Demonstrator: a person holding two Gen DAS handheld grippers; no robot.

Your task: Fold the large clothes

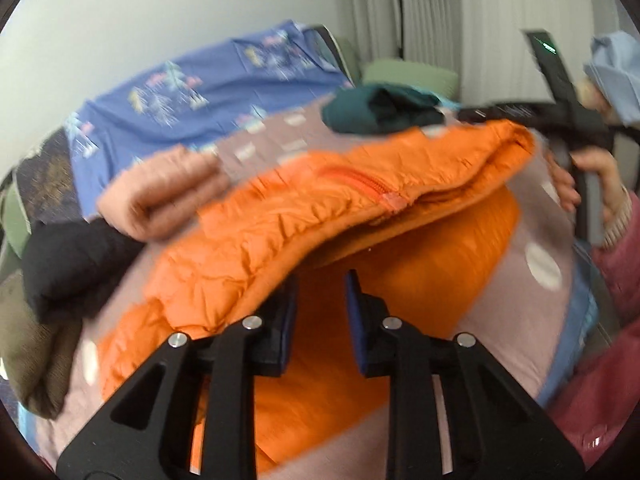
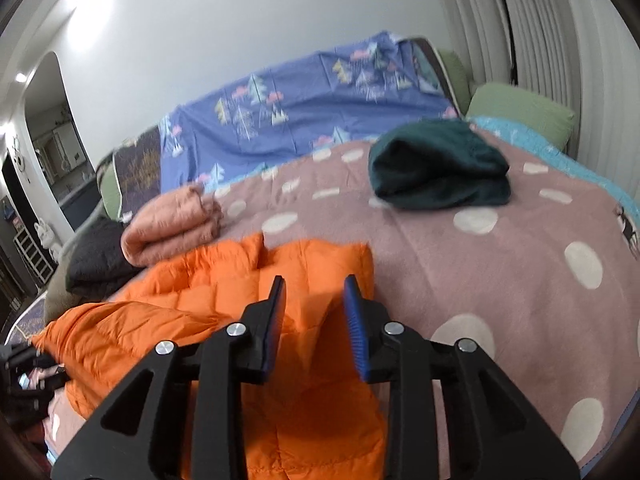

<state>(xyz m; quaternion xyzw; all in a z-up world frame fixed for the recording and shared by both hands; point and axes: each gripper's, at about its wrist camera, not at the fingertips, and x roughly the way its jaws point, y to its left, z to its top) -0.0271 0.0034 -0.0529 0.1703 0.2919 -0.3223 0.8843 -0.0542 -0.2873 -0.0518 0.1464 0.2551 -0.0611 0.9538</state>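
Observation:
An orange puffer jacket [image 1: 288, 224] lies on the pink dotted blanket [image 1: 536, 296], its upper layer with a zip folded over the lower part. My left gripper [image 1: 321, 280] is open, its blue-padded fingers just under the folded edge, holding nothing. The right gripper shows at the far right of the left wrist view [image 1: 560, 120] in a hand, by the jacket's far corner. In the right wrist view the right gripper [image 2: 314, 284] is open above the jacket [image 2: 224, 304], empty.
Folded clothes sit on the blanket [image 2: 440, 248]: a dark green one [image 2: 440, 168], a salmon pink one [image 2: 172, 228], a black one [image 2: 96, 260]. A blue tree-print sheet [image 2: 304, 112] covers the sofa back. A green cushion [image 2: 520, 112] lies far right.

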